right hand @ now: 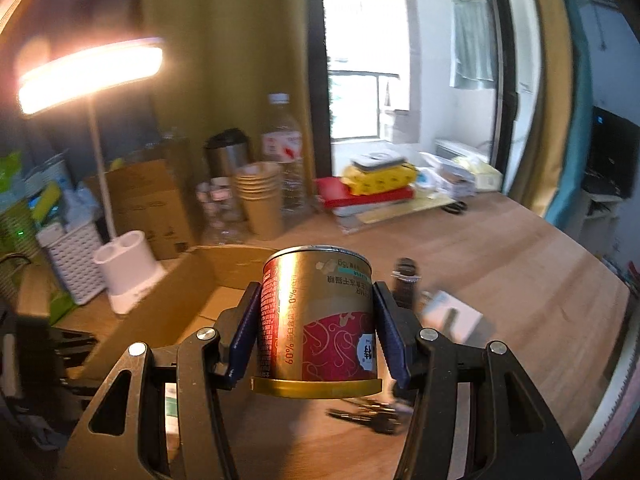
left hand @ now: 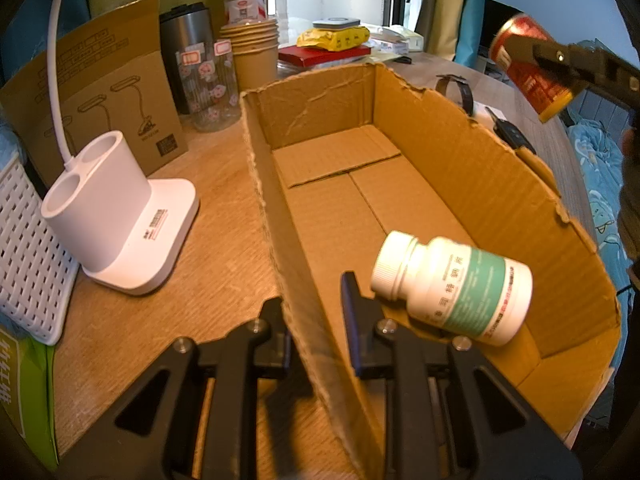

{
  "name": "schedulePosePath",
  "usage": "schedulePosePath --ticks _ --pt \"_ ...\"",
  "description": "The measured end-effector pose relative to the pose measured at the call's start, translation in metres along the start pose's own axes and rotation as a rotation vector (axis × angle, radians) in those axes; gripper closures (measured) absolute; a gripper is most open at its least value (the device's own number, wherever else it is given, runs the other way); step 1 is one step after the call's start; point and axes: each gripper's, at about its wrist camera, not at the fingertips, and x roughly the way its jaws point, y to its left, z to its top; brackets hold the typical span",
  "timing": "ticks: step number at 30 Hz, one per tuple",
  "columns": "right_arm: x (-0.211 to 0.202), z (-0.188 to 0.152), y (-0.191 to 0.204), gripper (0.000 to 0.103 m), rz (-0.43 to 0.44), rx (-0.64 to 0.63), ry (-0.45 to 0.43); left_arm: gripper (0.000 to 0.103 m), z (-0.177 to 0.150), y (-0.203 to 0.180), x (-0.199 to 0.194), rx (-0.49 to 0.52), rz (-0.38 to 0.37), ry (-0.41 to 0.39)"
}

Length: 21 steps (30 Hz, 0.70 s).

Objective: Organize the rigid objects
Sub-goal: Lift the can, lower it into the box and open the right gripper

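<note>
The right gripper (right hand: 316, 336) has its jaws clamped on a red and gold can (right hand: 316, 320). The can sits right between the two blue pads (right hand: 246, 340), one on each side. It is up in the air, above the far side of the cardboard box (left hand: 460, 168). The writing on the can reads upside down, with "60%" and "0%" on it.

The left gripper (left hand: 316, 332) has its jaws shut tight on the near wall of the box, which stands between them. Inside the box, a white pill bottle (left hand: 452, 284) lies on its side just beside the left jaws. Its label has a green band and small writing, too small to read.

The box rests on the wooden bench (left hand: 200, 208) next to a white lamp base (left hand: 116, 216).
</note>
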Motion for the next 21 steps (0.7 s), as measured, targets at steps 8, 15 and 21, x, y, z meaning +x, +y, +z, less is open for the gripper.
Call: schedulePosePath --ticks 8,15,21 --pt "-0.002 0.004 0.047 0.046 0.117 -0.064 -0.005 0.082 0.000 -0.001 0.000 0.000 0.000 0.000" --pt "0.005 -0.002 0.073 0.046 0.176 -0.102 0.018 0.082 0.000 -0.001 0.000 0.000 -0.001 0.000" --pt "0.015 -0.010 0.088 0.046 0.201 -0.133 0.058 0.082 0.000 -0.001 0.000 0.000 -0.001 0.000"
